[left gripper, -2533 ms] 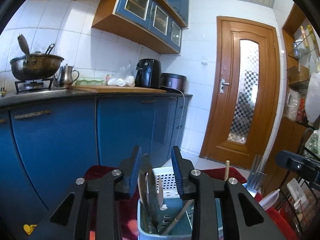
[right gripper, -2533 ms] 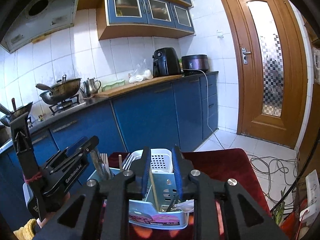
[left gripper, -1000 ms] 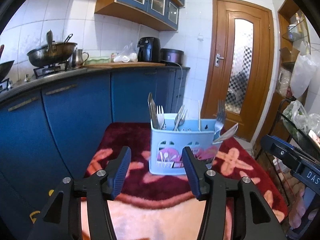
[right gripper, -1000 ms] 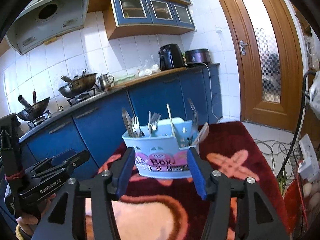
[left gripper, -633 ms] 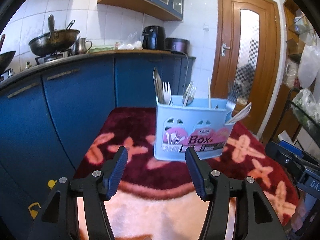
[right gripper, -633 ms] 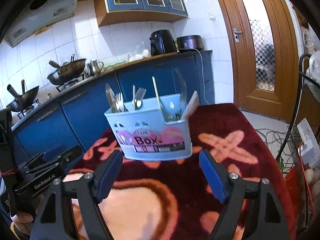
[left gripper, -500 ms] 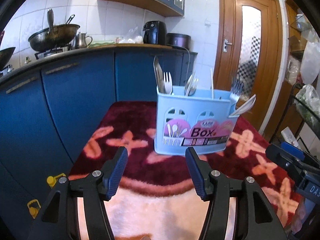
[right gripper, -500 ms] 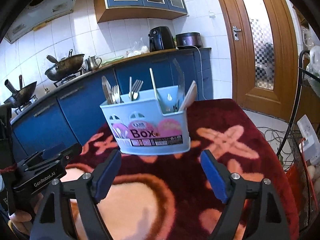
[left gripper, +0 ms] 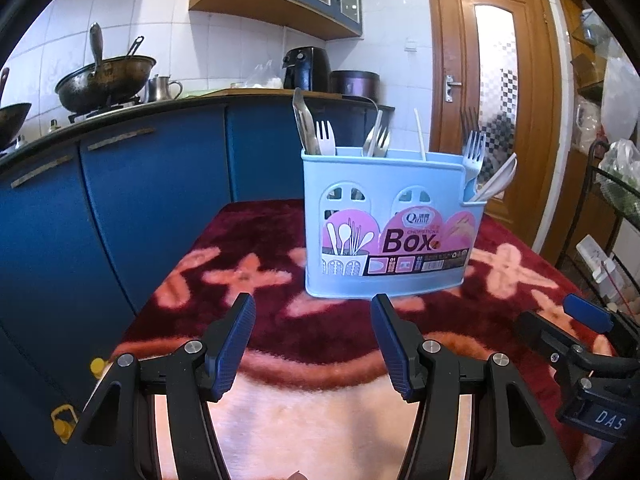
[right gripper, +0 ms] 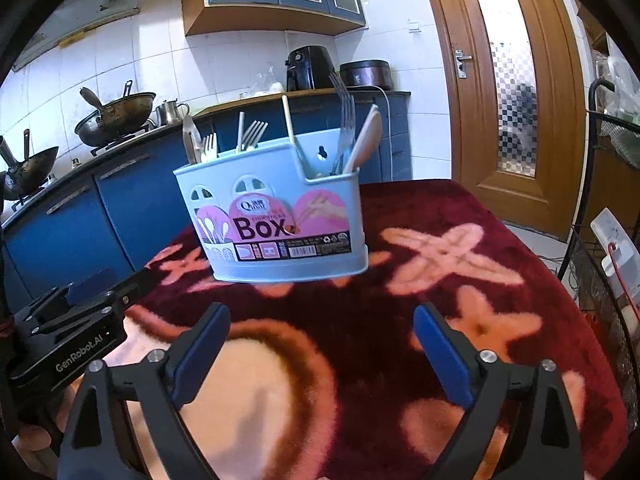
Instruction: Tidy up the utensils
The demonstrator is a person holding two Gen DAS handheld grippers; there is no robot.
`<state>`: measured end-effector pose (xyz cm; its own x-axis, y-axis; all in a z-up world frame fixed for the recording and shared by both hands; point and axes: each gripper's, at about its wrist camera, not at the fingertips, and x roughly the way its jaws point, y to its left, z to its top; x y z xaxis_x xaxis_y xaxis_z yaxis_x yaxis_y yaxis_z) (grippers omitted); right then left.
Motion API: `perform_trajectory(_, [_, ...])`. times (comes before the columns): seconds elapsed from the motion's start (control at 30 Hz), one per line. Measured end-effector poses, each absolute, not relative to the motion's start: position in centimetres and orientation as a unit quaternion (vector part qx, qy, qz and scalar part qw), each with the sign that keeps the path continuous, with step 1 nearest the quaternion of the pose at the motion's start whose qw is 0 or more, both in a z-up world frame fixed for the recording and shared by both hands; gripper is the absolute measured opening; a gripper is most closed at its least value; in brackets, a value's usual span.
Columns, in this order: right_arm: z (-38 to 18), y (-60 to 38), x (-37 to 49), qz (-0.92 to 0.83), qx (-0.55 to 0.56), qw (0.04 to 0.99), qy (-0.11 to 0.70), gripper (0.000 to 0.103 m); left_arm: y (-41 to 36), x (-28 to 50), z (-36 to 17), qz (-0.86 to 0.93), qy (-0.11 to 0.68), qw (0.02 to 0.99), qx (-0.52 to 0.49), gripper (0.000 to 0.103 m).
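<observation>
A light blue utensil holder (left gripper: 390, 224) labelled "Box" stands upright on the red patterned cloth (left gripper: 256, 256); it also shows in the right wrist view as the holder (right gripper: 276, 216). Forks, a knife, a spoon and a chopstick stick up out of it. My left gripper (left gripper: 312, 320) is open and empty, just in front of the holder's base. My right gripper (right gripper: 320, 326) is open too, its jaws still opening, with nothing between them, a little short of the holder.
Blue kitchen cabinets (left gripper: 132, 200) run along the far side, with woks (left gripper: 106, 80) and a black air fryer (left gripper: 306, 68) on the counter. A wooden door (left gripper: 494, 100) stands at the right. A wire rack (right gripper: 608, 280) borders the table's right edge.
Both grippers have sunk toward the cloth, so the holder now sits higher and larger in view. The right gripper's jaws have spread much wider; the left ones barely changed.
</observation>
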<state>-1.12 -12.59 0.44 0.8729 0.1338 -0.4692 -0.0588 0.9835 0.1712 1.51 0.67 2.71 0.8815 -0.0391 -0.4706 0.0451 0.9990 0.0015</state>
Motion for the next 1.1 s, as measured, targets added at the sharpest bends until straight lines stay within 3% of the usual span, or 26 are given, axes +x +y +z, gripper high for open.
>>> perform_trajectory(1.1, [-0.26,-12.75,-0.96,0.044,0.077,0.964,0.251,0.096,0.39,1.76,2.07,-0.014,0.245,0.969,0.007,0.062])
